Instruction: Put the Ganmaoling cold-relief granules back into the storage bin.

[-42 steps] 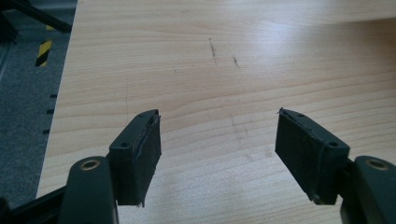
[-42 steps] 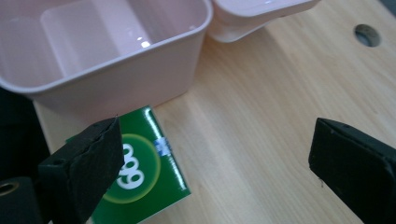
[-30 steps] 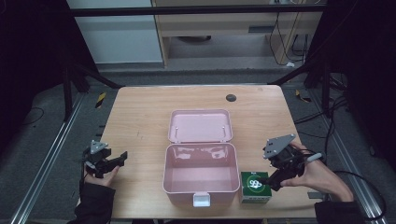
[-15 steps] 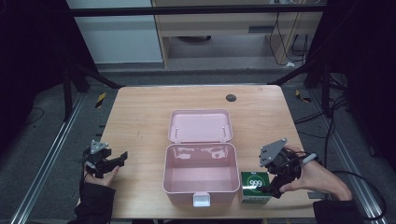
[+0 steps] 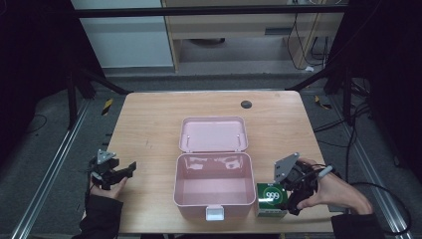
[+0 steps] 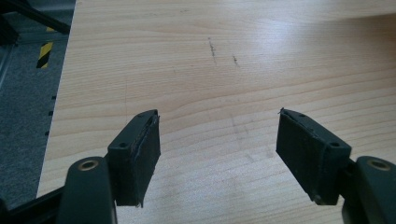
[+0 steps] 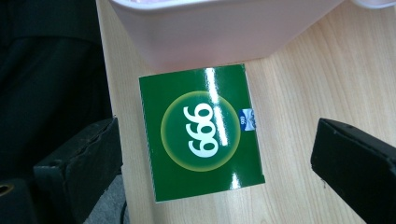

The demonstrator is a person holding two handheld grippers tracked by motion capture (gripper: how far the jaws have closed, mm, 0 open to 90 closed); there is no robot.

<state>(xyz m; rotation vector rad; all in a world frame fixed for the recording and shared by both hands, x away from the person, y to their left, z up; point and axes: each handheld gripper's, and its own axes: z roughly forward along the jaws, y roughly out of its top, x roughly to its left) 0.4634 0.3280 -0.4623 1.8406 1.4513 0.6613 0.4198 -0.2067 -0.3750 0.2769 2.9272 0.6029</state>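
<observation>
A green carton printed "999" point(image 5: 271, 199) lies flat on the table's near edge, touching the right front of an open pink plastic box point(image 5: 214, 191). The box's lid point(image 5: 213, 134) is folded back and its inside looks empty. My right gripper point(image 5: 289, 198) hovers over the carton's right side. In the right gripper view it point(image 7: 217, 135) is open, its jaws set to either side of the carton point(image 7: 203, 130) without touching it, and the box wall point(image 7: 219, 32) is just beyond. My left gripper point(image 5: 124, 172) is open at the table's left edge, over bare wood point(image 6: 217, 121).
A small dark round mark point(image 5: 246, 104) sits at the far right of the wooden table point(image 5: 149, 124). A white latch point(image 5: 214, 213) juts from the box's front. Metal frame rails and cables run along the floor on both sides.
My right gripper has moved toward the near edge and closer over the green carton. The left gripper and the pink box have not moved.
</observation>
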